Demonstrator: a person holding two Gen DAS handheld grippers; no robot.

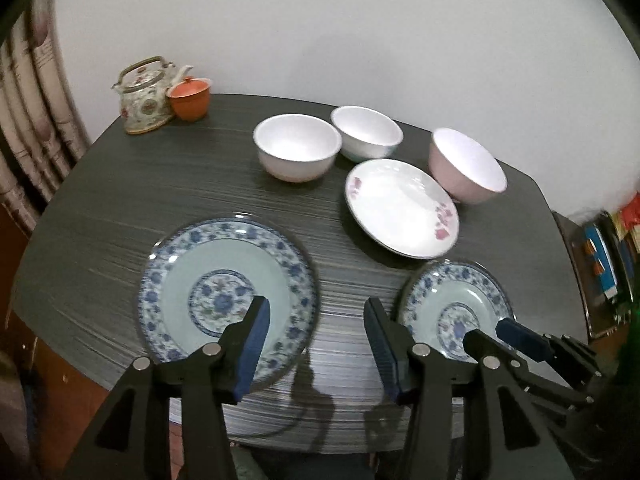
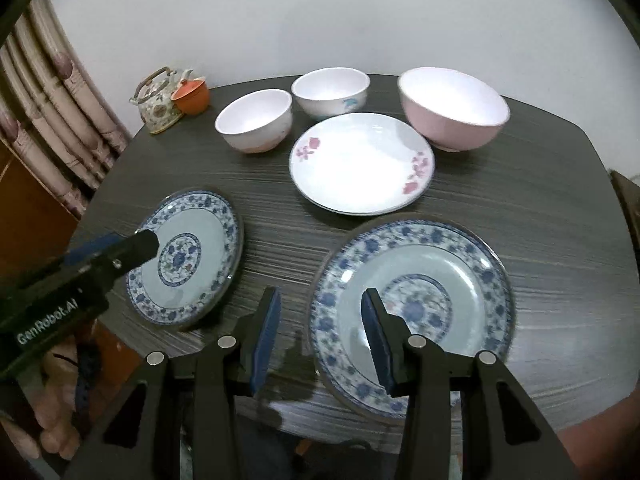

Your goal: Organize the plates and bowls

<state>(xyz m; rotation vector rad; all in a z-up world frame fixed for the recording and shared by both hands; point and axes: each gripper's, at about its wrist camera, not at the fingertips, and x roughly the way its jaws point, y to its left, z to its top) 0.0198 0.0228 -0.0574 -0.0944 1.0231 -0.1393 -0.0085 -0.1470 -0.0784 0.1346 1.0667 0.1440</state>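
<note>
Two blue-patterned plates lie at the table's near edge: one on the left [image 1: 228, 296] [image 2: 186, 264], one on the right [image 1: 456, 308] [image 2: 412, 312]. A white plate with pink flowers [image 1: 400, 208] [image 2: 360, 162] lies behind them. Behind it stand two white bowls [image 1: 298, 146] [image 1: 366, 132] and a pink bowl [image 1: 466, 166] [image 2: 454, 108]. My left gripper [image 1: 316, 320] is open and empty, over the near edge beside the left plate. My right gripper [image 2: 320, 312] is open and empty, its right finger over the right plate's near left rim.
A flowered teapot [image 1: 144, 96] [image 2: 158, 102] and an orange lidded cup [image 1: 189, 98] [image 2: 191, 96] stand at the dark table's far left corner [image 1: 120, 184]. A curtain [image 2: 52, 128] hangs left. A shelf with coloured items [image 1: 604, 256] is at right.
</note>
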